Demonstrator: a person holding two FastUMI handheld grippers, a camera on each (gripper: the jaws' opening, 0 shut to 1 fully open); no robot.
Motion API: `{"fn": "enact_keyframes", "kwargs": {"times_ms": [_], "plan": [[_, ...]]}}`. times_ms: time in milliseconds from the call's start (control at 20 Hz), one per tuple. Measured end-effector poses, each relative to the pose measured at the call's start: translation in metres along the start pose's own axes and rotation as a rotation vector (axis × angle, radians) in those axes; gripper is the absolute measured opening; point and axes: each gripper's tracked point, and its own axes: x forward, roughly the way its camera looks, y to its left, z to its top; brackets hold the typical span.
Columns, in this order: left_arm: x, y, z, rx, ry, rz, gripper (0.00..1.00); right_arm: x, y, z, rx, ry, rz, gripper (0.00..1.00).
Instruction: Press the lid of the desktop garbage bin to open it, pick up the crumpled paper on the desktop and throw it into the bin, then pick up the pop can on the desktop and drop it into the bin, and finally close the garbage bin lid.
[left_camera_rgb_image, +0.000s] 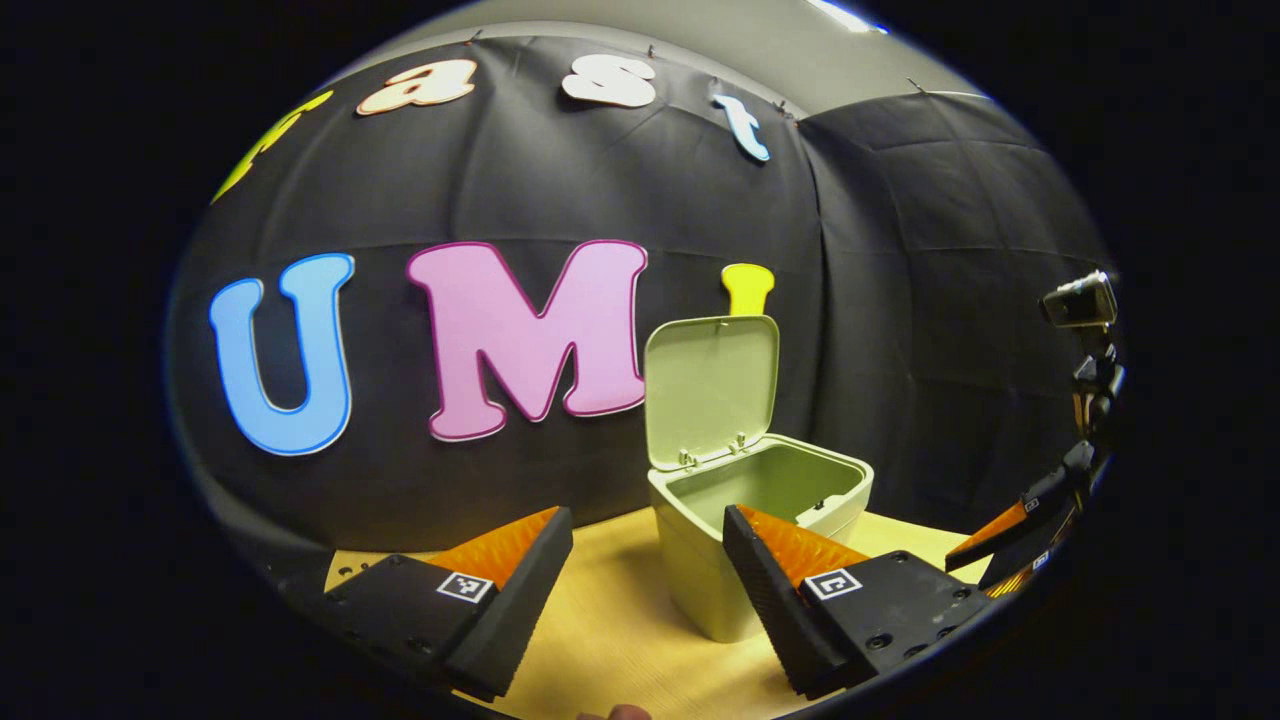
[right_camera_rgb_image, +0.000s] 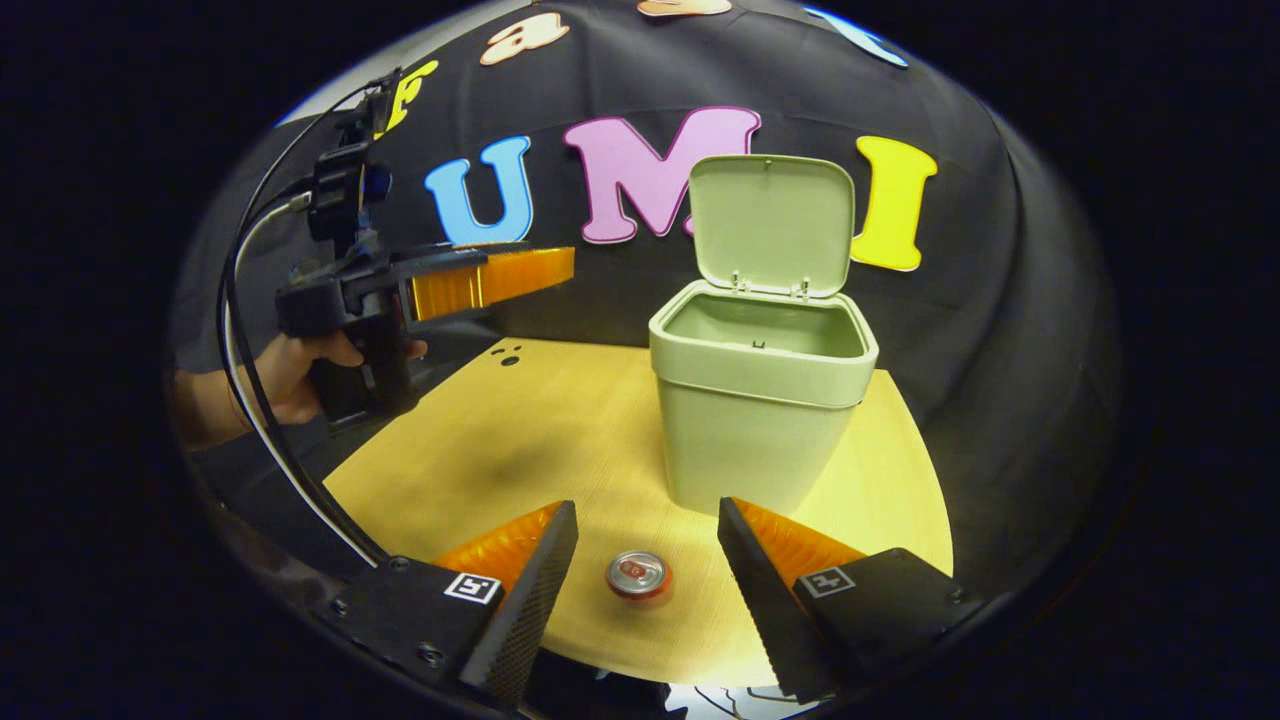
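Note:
The pale green garbage bin (right_camera_rgb_image: 755, 420) stands on the wooden desktop with its lid (right_camera_rgb_image: 772, 225) swung up and open. A red pop can (right_camera_rgb_image: 638, 577) stands upright on the desktop in front of the bin, below and between the spread fingers of my right gripper (right_camera_rgb_image: 648, 560), which is open and above it. In the left gripper view the bin (left_camera_rgb_image: 745, 545) is close, just right of centre, lid (left_camera_rgb_image: 710, 390) raised. My left gripper (left_camera_rgb_image: 648, 560) is open with nothing between its fingers, left of the bin. The left gripper (right_camera_rgb_image: 520, 275) also appears, held by a hand, raised at the left.
The wooden desktop (right_camera_rgb_image: 520, 440) has small holes near its far left edge. A hand and a trailing cable (right_camera_rgb_image: 250, 380) are at the left of the right gripper view. The right gripper (left_camera_rgb_image: 1010, 530) and its camera show at the right edge of the left gripper view.

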Motion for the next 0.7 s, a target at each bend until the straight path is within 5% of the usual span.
{"fn": "enact_keyframes", "kwargs": {"times_ms": [700], "plan": [[-0.062,0.046,-0.048,-0.076,0.092,0.171,0.98,0.044,0.008,-0.074,-0.082,0.200,0.095,0.92]]}}
